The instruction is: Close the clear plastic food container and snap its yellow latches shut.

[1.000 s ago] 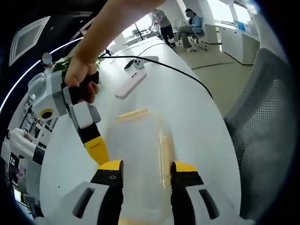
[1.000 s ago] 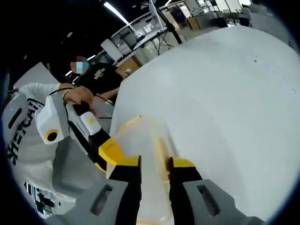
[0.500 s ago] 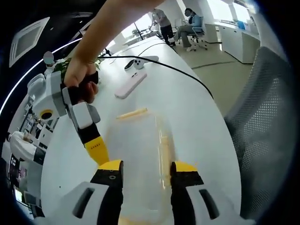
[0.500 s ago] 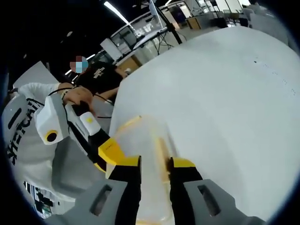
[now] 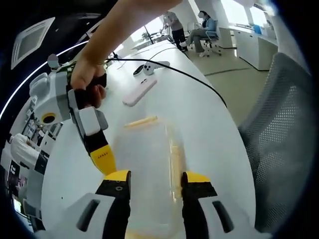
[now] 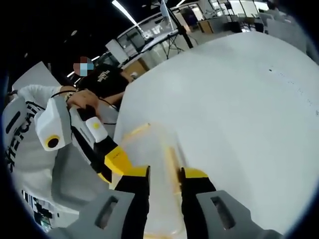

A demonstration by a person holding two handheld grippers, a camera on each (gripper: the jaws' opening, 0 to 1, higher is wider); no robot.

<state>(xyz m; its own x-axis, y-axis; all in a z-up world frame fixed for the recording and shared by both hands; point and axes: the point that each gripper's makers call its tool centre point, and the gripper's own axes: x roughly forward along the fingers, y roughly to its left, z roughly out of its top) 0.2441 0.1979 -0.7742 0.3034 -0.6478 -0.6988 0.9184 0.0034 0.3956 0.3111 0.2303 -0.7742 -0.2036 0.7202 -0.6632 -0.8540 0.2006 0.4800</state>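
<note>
White table [image 5: 209, 114], rounded edge. Clear container [image 5: 147, 164] lying on it, lid on top, seen between the jaws of the left gripper [image 5: 152, 178]; jaws apart, one on either side of the container, though contact with its walls cannot be told. Yellow latch [image 5: 140, 121] at the container's far end, another latch [image 5: 175, 159] along its right side beside the right jaw. Right gripper [image 5: 107, 162] comes in from the left of the left gripper view, yellow tip down at the container's left edge, held by a hand [image 5: 87, 82] on a bare forearm. In the right gripper view: same container [image 6: 157, 167] between that gripper's own jaws, right gripper [image 6: 164, 174] likewise parted and straddling it, grip uncertain; latch [image 6: 137, 130] at the far end, long latch [image 6: 173, 167] by the right jaw. Left gripper [image 6: 113, 159] enters here from the left with its yellow tip at the container's side; a person in a white top [image 6: 25, 144] behind it. Further along the table: white remote [image 5: 138, 91], white controller [image 5: 147, 67], black cable [image 5: 184, 74]. Grey mesh chair [image 5: 281, 144] beside the table. People seated at desks in the background, [image 5: 202, 30].
</note>
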